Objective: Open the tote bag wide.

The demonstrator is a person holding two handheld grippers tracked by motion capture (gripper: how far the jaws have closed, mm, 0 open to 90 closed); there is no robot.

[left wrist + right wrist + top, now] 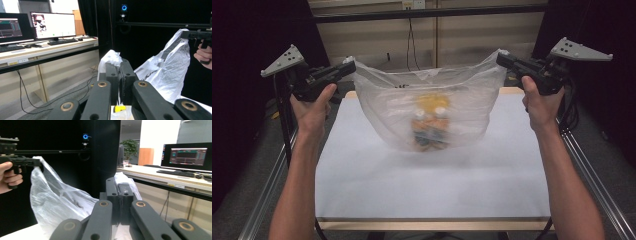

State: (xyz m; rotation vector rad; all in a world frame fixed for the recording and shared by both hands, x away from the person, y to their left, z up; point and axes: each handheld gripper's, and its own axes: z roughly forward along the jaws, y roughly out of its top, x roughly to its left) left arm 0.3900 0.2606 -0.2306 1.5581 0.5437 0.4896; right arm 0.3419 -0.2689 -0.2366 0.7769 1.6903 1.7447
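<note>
Two bare forearms rise from the bottom corners of the high view, angled outward, each ending in a hand wrapped around a gripper's handle. At upper left of that frame the left hand (pixel 314 111) holds the left gripper (pixel 348 65) level, its jaws pointing toward the centre; at upper right the right hand (pixel 538 102) holds the right gripper (pixel 501 56) the same way, mirrored. Both grippers' jaws are pressed together on the top corners of a translucent plastic bag (pixel 462 105), one corner each. In the left gripper view a crumpled tuft of the bag's film (pixel 111 55) sticks up from between the closed black jaws, and the right gripper view shows the same pinched film (pixel 125 180) above its own jaws.

Stretched between the two grippers, the bag hangs in the middle of the high view, its mouth sagging in a shallow curve and its bottom low over the far half of the white table (pixel 432 185). Whether the bottom touches the surface cannot be told. Near half of the table, toward the lower edge of the frame, lies bare. Metal rails (pixel 267 195) run along both sides of the table, just outside the forearms, and dark curtains close the upper corners.

Inside the bag, at centre, sits a blurred yellow and orange object (pixel 431 122), too smeared through the film to identify.
</note>
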